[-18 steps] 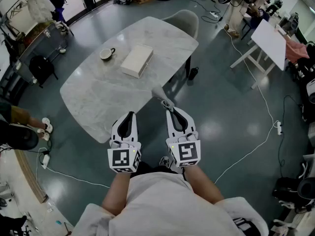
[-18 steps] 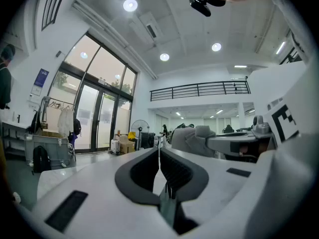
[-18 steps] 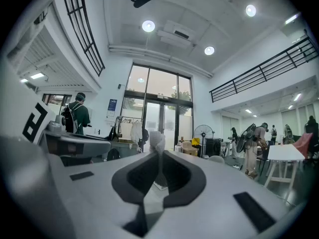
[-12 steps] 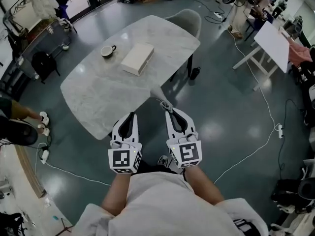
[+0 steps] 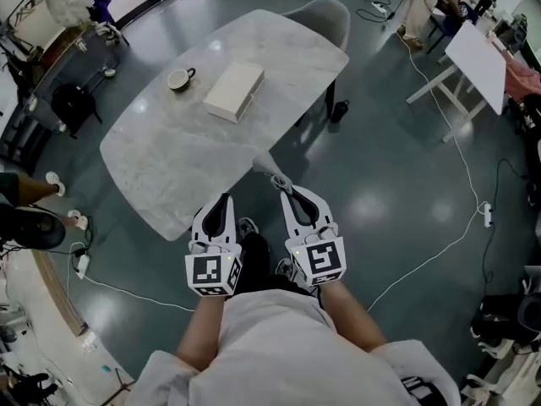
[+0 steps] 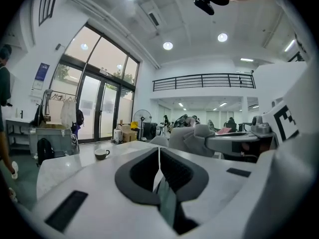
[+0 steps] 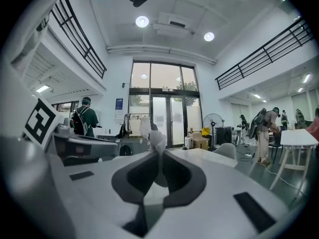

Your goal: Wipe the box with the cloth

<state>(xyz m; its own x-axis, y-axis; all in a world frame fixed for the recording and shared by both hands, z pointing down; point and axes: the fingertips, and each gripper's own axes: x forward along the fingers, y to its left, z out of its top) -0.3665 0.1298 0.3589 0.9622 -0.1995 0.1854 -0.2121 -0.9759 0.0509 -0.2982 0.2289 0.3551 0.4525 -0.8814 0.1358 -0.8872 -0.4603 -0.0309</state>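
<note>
Claws: right claw [image 5: 284, 186] closed on the cloth [image 5: 265, 162]; left claw [image 5: 223, 200] closed, empty | Box [image 5: 234, 91]: on the worktop [image 5: 161, 176], just beside the cup [image 5: 179, 79], well apart from both claws | Change: our shoe [image 5: 246, 225] has stepped forward toward the box, so we judge we are only approaching; wiping not begun.

Marble table [image 5: 161, 176] carries box [image 5: 234, 91], with cup [image 5: 179, 79] near it. At the table's near edge: left gripper [image 5: 223, 201], jaws together; right gripper [image 5: 286, 188], pinching cloth [image 5: 264, 162].
</note>
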